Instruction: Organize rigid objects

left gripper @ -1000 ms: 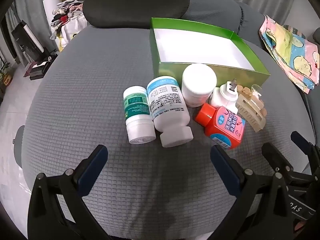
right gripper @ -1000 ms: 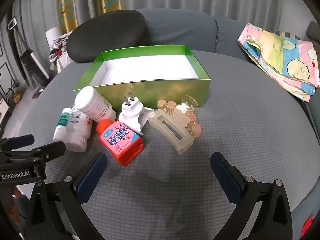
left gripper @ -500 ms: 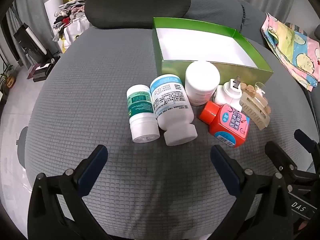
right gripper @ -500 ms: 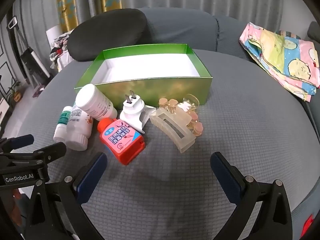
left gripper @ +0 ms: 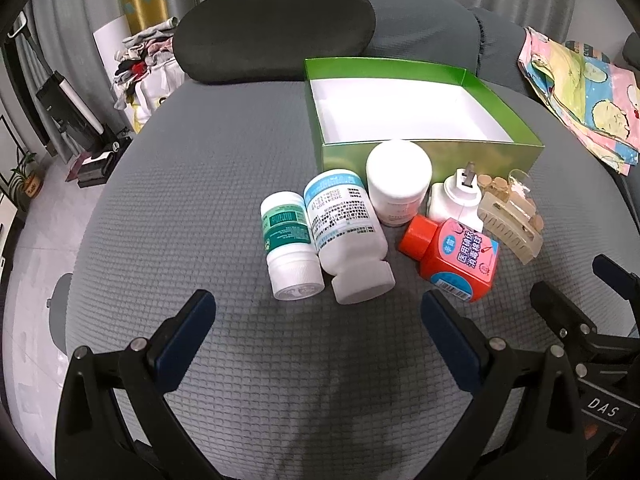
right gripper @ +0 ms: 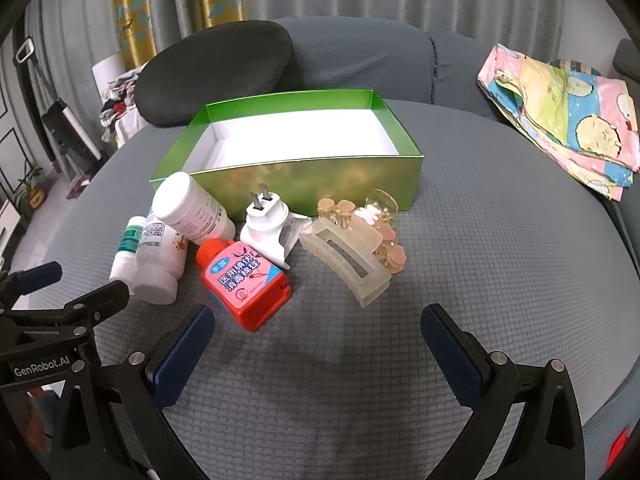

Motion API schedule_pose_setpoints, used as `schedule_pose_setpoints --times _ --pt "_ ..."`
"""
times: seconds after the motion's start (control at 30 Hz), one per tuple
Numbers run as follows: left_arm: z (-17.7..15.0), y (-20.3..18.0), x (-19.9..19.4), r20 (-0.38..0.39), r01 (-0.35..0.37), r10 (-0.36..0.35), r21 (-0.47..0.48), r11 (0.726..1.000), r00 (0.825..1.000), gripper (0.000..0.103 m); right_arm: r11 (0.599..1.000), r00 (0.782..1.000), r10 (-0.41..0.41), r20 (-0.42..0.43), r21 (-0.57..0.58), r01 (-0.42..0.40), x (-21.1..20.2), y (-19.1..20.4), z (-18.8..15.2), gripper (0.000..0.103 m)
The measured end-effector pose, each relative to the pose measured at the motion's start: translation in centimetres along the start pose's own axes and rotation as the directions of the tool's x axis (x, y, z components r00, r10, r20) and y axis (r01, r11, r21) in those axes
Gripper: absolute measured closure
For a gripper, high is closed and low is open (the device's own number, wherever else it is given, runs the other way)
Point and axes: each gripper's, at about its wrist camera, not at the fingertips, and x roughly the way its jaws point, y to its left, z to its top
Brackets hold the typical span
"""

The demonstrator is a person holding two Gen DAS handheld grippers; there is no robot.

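Two hand-held grippers hover over a grey quilted sofa seat (left gripper: 200, 200) where nothing is yet sorted: the green box (right gripper: 304, 184) with its white inside sits empty, and every item lies in a cluster just in front of its near wall

The left gripper (left gripper: 316, 316) and the right gripper (right gripper: 316, 328) both have their jaws spread wide with nothing between them, each held short of the pile

In the cluster, a small green-label bottle (left gripper: 290, 246) lies on its side touching a bigger blue-label bottle (left gripper: 348, 240), both caps toward the grippers. A third white bottle (right gripper: 192, 210) lies tilted behind them, near the box's left corner. A red bottle (right gripper: 244, 280) lies flat next to a white plug (right gripper: 268, 224) whose two prongs point up, and a pale hair claw (right gripper: 348, 260) rests against a smaller clear clip with pink studs (right gripper: 380, 232) at the right end of the pile

The whole job seems to remain: seven pieces to go into the box

Readable writing: the red bottle's pink label carries the Chinese characters 医用碘伏消毒棉球; the left gripper's body reads "GenRobot.AI" in the right view, the right gripper's "DAS" in the left view. The white bottles' print is too small to read

A patterned cloth (right gripper: 560, 108) lies well apart on the right
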Motion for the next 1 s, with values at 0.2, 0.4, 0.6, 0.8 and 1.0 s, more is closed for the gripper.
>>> schedule_pose_setpoints --times 0.2,0.4,0.6,0.8,1.0 --pt "-0.09 -0.23 -0.06 0.01 -0.005 0.005 0.005 1.0 1.0 0.001 1.0 1.0 0.005 0.004 0.002 -0.005 -0.13 -0.2 0.08 0.0" --pt "-0.13 -0.28 -0.11 0.01 -0.004 0.004 0.002 1.0 1.0 0.001 1.0 1.0 0.008 0.0 0.007 -0.008 -0.18 -0.34 0.01 0.0" --pt "-0.09 -0.42 -0.09 0.01 -0.005 0.004 0.007 1.0 1.0 0.001 0.999 0.999 0.035 -0.009 0.012 -0.035 0.02 -0.48 -0.08 0.0" --pt "-0.06 -0.75 0.0 0.009 -0.006 0.006 0.012 1.0 1.0 0.001 0.999 0.998 0.049 0.026 0.003 -0.049 -0.37 -0.66 -0.05 0.0" --pt "0.02 -0.82 0.05 0.007 -0.002 0.002 0.013 1.0 1.0 0.001 0.994 0.993 0.111 0.045 0.008 -0.112 -0.59 -0.74 0.04 0.0"
